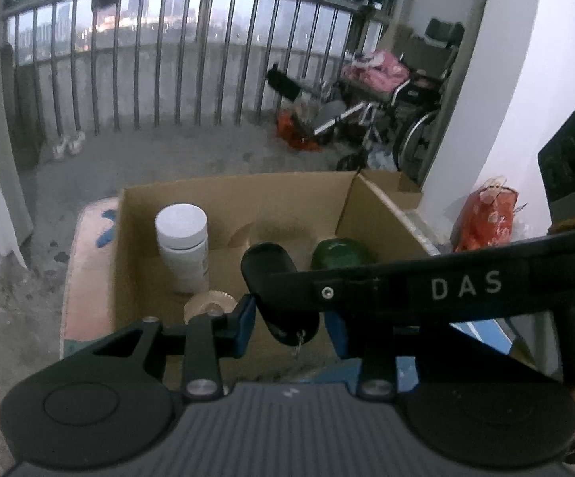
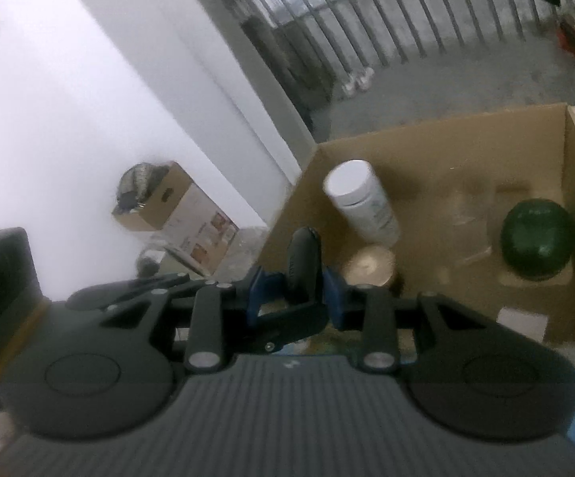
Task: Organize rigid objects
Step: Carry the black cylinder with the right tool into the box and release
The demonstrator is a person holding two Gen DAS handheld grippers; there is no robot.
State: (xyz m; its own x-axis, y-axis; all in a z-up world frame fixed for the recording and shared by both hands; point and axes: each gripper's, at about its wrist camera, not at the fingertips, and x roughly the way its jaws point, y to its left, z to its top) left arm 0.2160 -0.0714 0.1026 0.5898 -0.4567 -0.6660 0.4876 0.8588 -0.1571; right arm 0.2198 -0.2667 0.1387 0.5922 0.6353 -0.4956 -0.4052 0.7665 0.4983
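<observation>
Black capsule-shaped object [image 1: 265, 262], kind not resolvable (frames soft). It is held off any surface, above the near edge of the open cardboard box [image 1: 239, 183].

Grip: left gripper [image 1: 291, 328] has its blue fingers closed on the object's near part. Right gripper [image 2: 298, 296] has its blue fingers closed on the same object, reaching in from the right side. Both grips are narrow, with no gap showing at the pads.

Box contents: white bottle [image 1: 182, 246] upright at the left, tape roll [image 1: 208, 302] just in front of it, dark green round item [image 1: 339, 252] at the right.

Risks (judgement):
- Two grips share one short body. If one lets go late or the hands diverge, the object could twist or slip out.
- The tape roll and white bottle lie close under the path. A low or angled descent could tip the bottle.
- The fingers of the two tools are crowded together and could foul each other on release.

Orientation: long axis runs roughly along the fingers. The rounded far end points into the box. The near end, with a small metal fitting, faces the left camera.
</observation>
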